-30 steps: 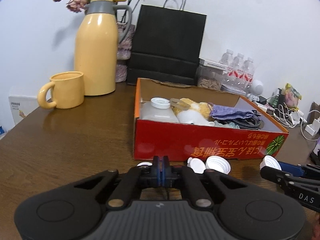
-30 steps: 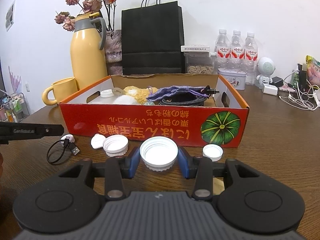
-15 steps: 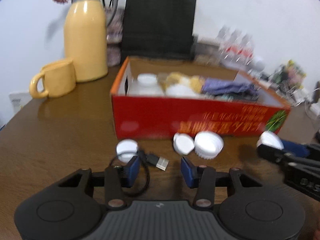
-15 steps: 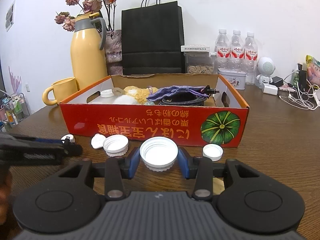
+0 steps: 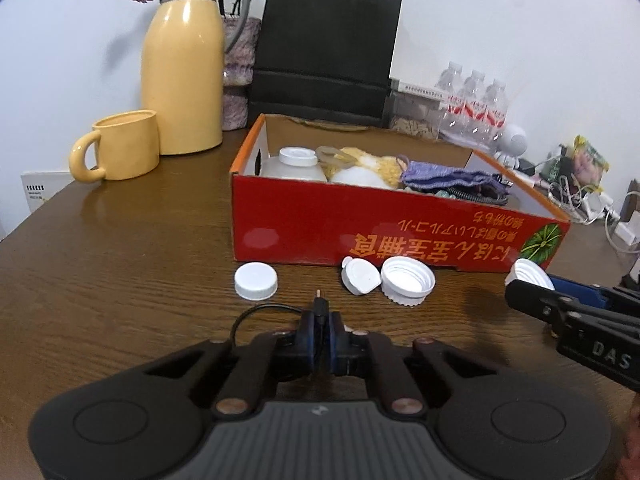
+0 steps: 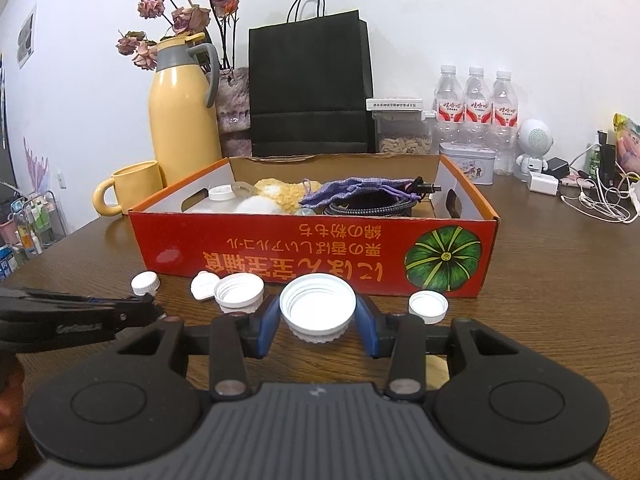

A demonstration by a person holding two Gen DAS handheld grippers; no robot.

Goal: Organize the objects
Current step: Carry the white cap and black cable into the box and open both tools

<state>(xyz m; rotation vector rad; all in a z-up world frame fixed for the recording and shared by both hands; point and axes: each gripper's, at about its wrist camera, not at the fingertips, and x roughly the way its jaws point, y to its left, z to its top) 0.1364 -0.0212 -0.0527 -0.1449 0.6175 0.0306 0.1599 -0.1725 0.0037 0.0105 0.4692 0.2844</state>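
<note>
Surface (image 6: 560, 300): one, brown wood grain, carrying everything listed

Red cardboard box (image 6: 280, 248): one, open-topped, sitting mid-surface; one lidded plastic bottle (image 5: 294, 164), one yellow plush item (image 5: 360, 164) and one purple drawstring pouch (image 6: 352, 196) over a coiled braided cable are lying inside

Black paper bag (image 6: 310, 84): one, standing behind the box

Yellow thermos jug (image 6: 182, 116): one, standing left of the bag, with one yellow mug (image 6: 132, 190) just beside it

Water bottles (image 6: 476, 104): three, standing in a row at the back right

Left gripper (image 5: 321, 326): one; its fingers have just been closing and are now pinching the plug end of one thin black cable (image 5: 256, 312), whose loop is trailing left on the surface

Right gripper (image 6: 318, 320): one; its fingers are standing partly apart, clamping one large white cap (image 6: 318, 306), open side up, in front of the box

White caps loose on the surface: four, all lying before the box's front wall – one closed cap (image 5: 256, 281) at the left, one flip-top lid (image 5: 360, 277) touching one ribbed open cap (image 5: 407, 280), and one small cap (image 6: 427, 306) to the right of the clamped cap
</note>
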